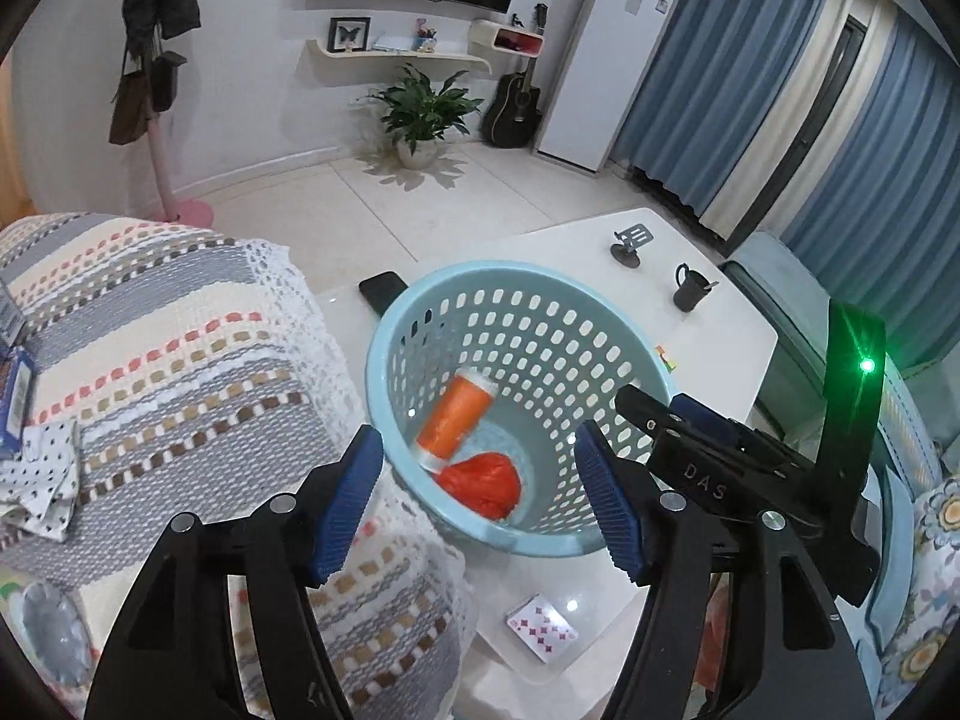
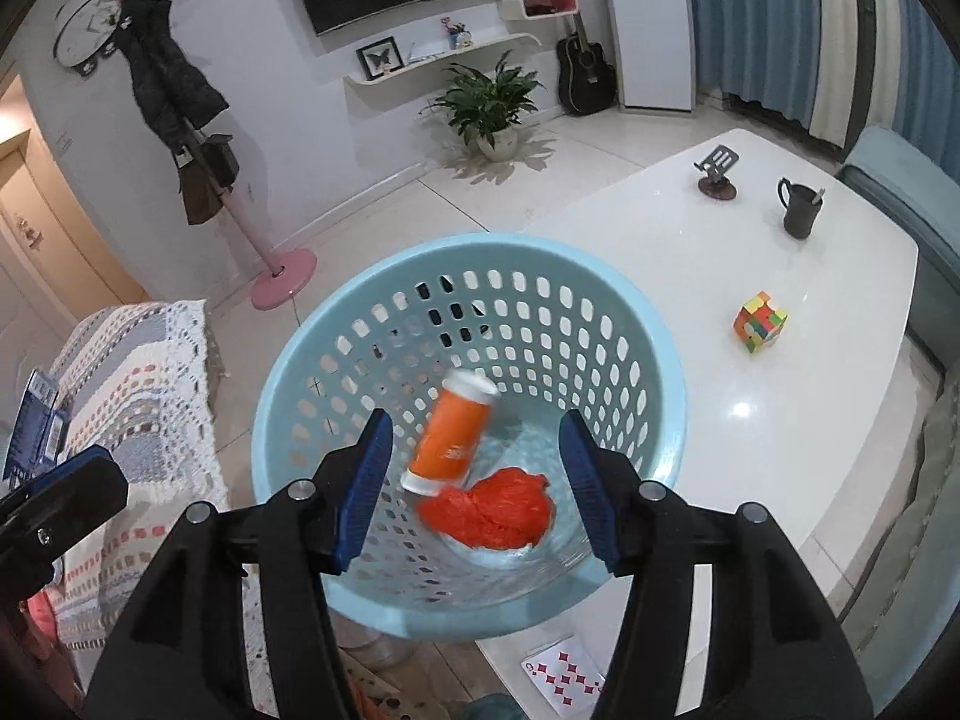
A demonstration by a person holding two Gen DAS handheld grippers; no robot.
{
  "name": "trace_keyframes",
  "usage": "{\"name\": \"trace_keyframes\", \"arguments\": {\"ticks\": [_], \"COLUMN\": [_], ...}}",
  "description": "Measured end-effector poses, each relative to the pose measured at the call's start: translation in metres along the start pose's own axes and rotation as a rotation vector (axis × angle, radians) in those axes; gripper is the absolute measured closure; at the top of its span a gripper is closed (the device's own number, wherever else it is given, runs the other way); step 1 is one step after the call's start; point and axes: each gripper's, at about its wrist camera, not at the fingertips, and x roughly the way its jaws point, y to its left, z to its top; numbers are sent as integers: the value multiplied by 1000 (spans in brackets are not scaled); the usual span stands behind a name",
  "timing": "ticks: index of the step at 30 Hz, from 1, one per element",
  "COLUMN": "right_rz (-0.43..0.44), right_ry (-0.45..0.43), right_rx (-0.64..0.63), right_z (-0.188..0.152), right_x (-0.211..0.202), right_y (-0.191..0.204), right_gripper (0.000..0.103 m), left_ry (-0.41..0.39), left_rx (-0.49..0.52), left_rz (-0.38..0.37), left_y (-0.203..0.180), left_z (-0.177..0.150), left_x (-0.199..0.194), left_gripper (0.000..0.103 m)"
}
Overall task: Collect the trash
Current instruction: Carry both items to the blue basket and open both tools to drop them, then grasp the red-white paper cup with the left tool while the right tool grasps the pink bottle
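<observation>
A light blue perforated basket (image 1: pixel 420 324) (image 2: pixel 288 372) stands at the near edge of a white table (image 1: pixel 708 324) (image 2: pixel 690 252). Inside it lie an orange bottle with white ends (image 1: pixel 453 423) (image 2: pixel 450 435), blurred in the right wrist view, and a crumpled red bag (image 1: pixel 483 483) (image 2: pixel 495 507). My left gripper (image 1: pixel 480 501) is open and empty, above the basket's near rim. My right gripper (image 2: pixel 477 489) is open and empty, directly above the basket; its body also shows in the left wrist view (image 1: pixel 708 456).
A sofa arm under a striped woven cover (image 1: pixel 180 360) (image 2: pixel 138 360) sits left of the basket. On the table are a black phone (image 1: pixel 384 291), a black mug (image 1: pixel 690 288) (image 2: pixel 801 210), a phone stand (image 1: pixel 630 243) (image 2: pixel 717 177), a puzzle cube (image 2: pixel 759 321) and a playing card (image 1: pixel 543 630) (image 2: pixel 567 681).
</observation>
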Motion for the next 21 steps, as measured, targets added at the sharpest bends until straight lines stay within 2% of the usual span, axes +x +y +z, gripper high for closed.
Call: {"name": "trace_keyframes", "arguments": {"ticks": [6, 12, 16, 19, 21], "right_rz": [49, 156, 257, 314, 345], "right_ry": [-73, -175, -212, -212, -204], "right_rx": [-97, -221, -329, -402, -452], "right_z": [-6, -15, -28, -40, -47], "right_x": [-36, -85, -108, -116, -119], "right_y": [41, 99, 147, 183, 209], "right_gripper": [49, 49, 49, 49, 49], "left_ry": [-77, -204, -275, -304, -322], "left_rx": [-1, -39, -95, -164, -217], "left_rz": [4, 62, 175, 237, 306], "left_y": [8, 32, 67, 97, 125], "left_z": [-13, -27, -45, -59, -71], "left_x": [-47, -121, -176, -207, -232], "left_gripper": [38, 38, 38, 36, 36]}}
